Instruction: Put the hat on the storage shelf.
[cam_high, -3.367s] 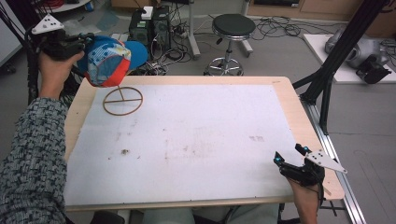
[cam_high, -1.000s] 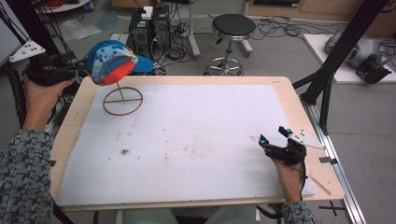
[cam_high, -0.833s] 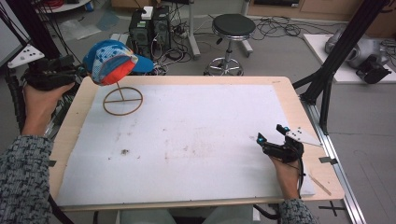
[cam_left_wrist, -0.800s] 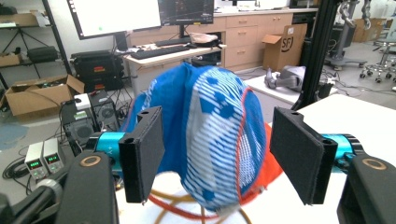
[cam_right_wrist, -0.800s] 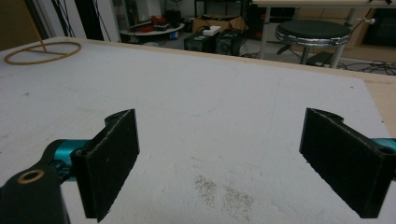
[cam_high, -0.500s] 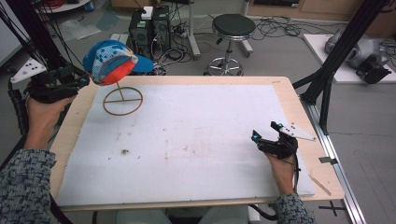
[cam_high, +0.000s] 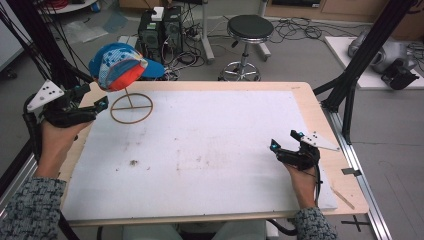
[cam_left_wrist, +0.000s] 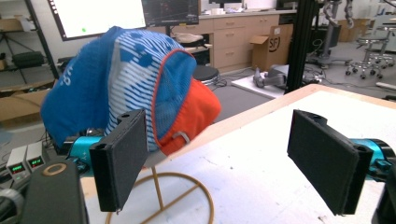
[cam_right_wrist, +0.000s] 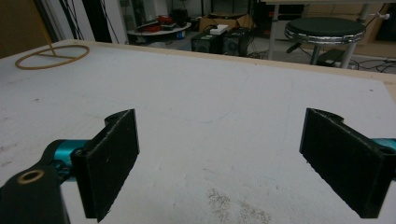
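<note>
A blue, white and orange cap (cam_high: 122, 66) hangs on a thin wire stand whose ring base (cam_high: 131, 108) rests at the far left of the white sheet (cam_high: 210, 150). My left gripper (cam_high: 96, 96) is open at the table's left edge, just left of the stand. In the left gripper view the cap (cam_left_wrist: 130, 84) sits just beyond the left jaw, and nothing is between the jaws of my left gripper (cam_left_wrist: 224, 172). My right gripper (cam_high: 284, 140) is open over the right side of the sheet, pointing left. The right gripper view has my right gripper (cam_right_wrist: 224, 163) with bare sheet between its jaws.
The sheet lies on a wooden board (cam_high: 310, 100). A black frame post (cam_high: 350, 85) rises at the far right corner. A round stool (cam_high: 248, 27), computer boxes (cam_high: 160, 25) and cables stand on the floor beyond the far edge.
My left gripper has left the cap, drawn back to the left, then come toward the near side beside the stand. My right gripper has moved left and forward over the sheet.
</note>
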